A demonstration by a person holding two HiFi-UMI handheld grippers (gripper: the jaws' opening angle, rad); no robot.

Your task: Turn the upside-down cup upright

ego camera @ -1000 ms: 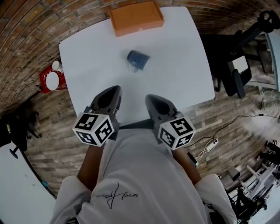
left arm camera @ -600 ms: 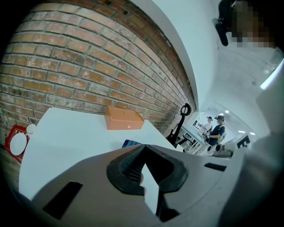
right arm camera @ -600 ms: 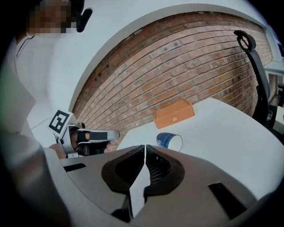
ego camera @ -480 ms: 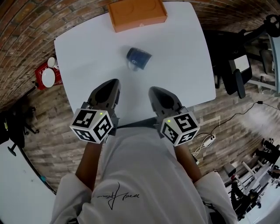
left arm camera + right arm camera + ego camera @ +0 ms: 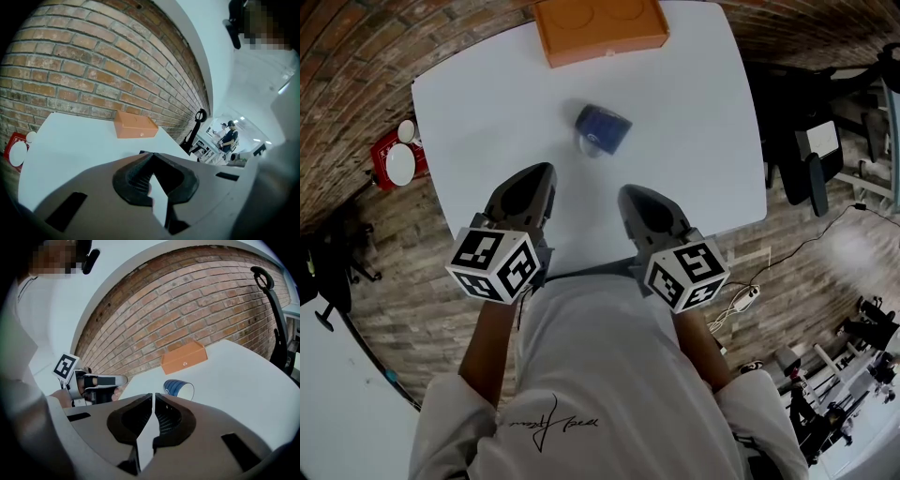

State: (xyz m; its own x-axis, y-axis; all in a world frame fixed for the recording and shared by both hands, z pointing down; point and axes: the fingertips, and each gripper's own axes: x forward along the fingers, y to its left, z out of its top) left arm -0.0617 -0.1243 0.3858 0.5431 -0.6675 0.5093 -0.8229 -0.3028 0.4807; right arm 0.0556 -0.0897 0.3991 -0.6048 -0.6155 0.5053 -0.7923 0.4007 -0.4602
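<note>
No print can be read: the script on the person's white shirt (image 5: 600,375) is too small, and the orange box (image 5: 598,26) bears only a tiny mark. The white table (image 5: 487,112) stands against a brick wall (image 5: 70,70) on a plank floor (image 5: 403,281). The blue-and-white cup (image 5: 602,127) sits near the table's middle, the box at its far edge. The cup is blurred, so which end is up is unclear. Over the table's near edge hover the left gripper (image 5: 540,176) and right gripper (image 5: 630,195), each with jaws together on nothing. A red tray (image 5: 394,161) lies left of the table, and a dark chair (image 5: 802,159) stands to its right.
</note>
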